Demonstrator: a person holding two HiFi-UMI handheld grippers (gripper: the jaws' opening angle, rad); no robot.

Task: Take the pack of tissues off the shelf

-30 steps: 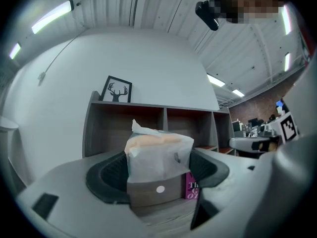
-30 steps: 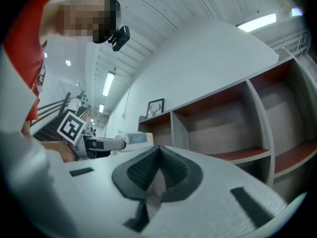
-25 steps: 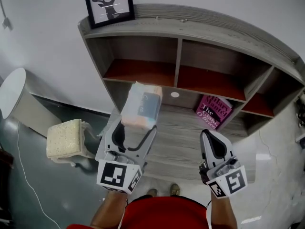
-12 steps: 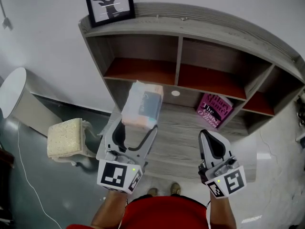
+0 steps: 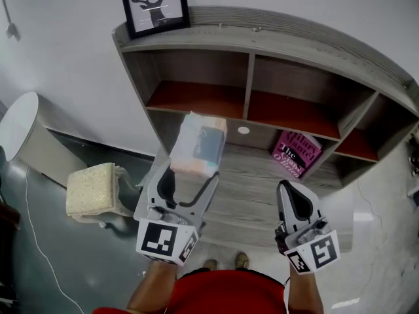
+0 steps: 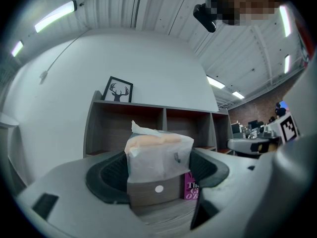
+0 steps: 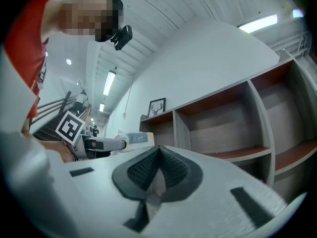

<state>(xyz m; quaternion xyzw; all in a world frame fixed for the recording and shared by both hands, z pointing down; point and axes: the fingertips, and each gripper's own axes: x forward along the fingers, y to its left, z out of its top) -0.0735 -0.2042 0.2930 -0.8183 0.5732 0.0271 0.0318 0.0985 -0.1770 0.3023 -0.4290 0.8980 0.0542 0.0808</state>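
Clamps pack of tissues [image 5: 198,144] between left gripper [image 5: 192,175] jaws, clear of shelf [image 5: 294,41] for withdrawal; holds right gripper [image 5: 289,188] jaws together, idle.

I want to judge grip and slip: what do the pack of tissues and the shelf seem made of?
The pack of tissues: thin, soft plastic film, translucent; it crinkles and peach tissues show through. The shelf: probably laminated board, matte; even grey wood-grain pattern, red-brown inner boards.
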